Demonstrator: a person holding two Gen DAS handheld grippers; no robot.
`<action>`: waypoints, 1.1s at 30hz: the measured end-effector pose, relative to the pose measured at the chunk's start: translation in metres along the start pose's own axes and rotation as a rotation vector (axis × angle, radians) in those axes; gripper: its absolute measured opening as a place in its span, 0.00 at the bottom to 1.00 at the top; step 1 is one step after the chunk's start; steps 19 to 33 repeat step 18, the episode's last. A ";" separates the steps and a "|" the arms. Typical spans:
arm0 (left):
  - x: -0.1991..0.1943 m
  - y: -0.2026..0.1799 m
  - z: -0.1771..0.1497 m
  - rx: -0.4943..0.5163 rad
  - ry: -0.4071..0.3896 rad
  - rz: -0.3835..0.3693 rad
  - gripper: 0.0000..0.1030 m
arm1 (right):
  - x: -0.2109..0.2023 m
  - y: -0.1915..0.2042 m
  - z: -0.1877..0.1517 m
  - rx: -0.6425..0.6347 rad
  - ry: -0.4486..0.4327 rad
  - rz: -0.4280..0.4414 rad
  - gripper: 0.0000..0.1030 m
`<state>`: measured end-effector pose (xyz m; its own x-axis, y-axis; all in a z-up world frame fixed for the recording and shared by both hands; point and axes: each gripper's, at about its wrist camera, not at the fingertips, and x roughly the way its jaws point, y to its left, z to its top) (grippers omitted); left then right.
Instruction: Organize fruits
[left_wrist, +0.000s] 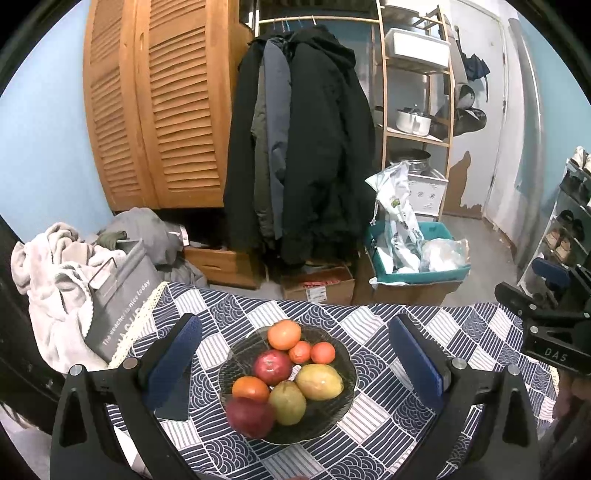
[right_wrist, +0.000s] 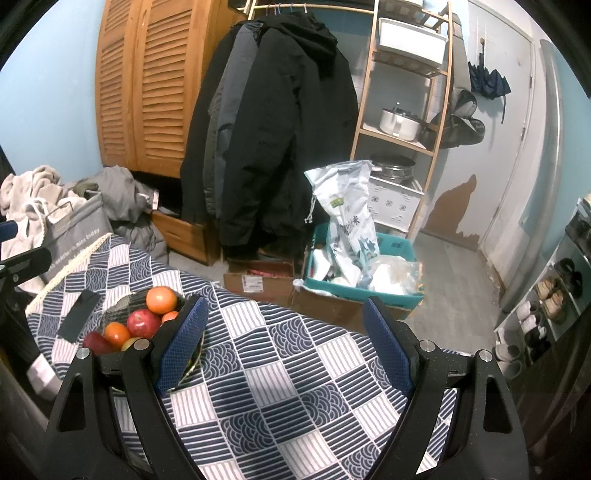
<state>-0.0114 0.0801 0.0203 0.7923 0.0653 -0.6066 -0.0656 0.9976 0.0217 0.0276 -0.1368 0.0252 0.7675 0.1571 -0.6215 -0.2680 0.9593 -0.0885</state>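
The left tongs (left_wrist: 295, 365) stand apart and empty, straddling the glass bowl (left_wrist: 343, 402) of fruits (left_wrist: 291, 373) that sits on the bench (left_wrist: 399, 435) just ahead. The right tongs (right_wrist: 284, 343) are likewise apart over bare cloth, with the bowl (right_wrist: 125, 301) at their left finger (right_wrist: 181, 343).

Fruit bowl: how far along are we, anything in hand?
Eight fruits sit piled in the glass bowl on the checked tablecloth. Nothing is in hand: left gripper and right gripper are open and empty. No loose fruit visible; possibly little remains.
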 end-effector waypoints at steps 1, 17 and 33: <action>0.000 0.000 0.000 0.001 0.000 0.002 0.99 | 0.000 0.000 0.000 0.000 -0.001 -0.001 0.82; 0.000 0.001 0.000 0.000 -0.010 -0.001 0.99 | 0.000 0.000 0.000 -0.002 0.004 -0.001 0.82; 0.001 0.001 0.000 -0.001 -0.008 0.001 0.99 | 0.000 0.000 0.000 -0.003 0.004 -0.001 0.82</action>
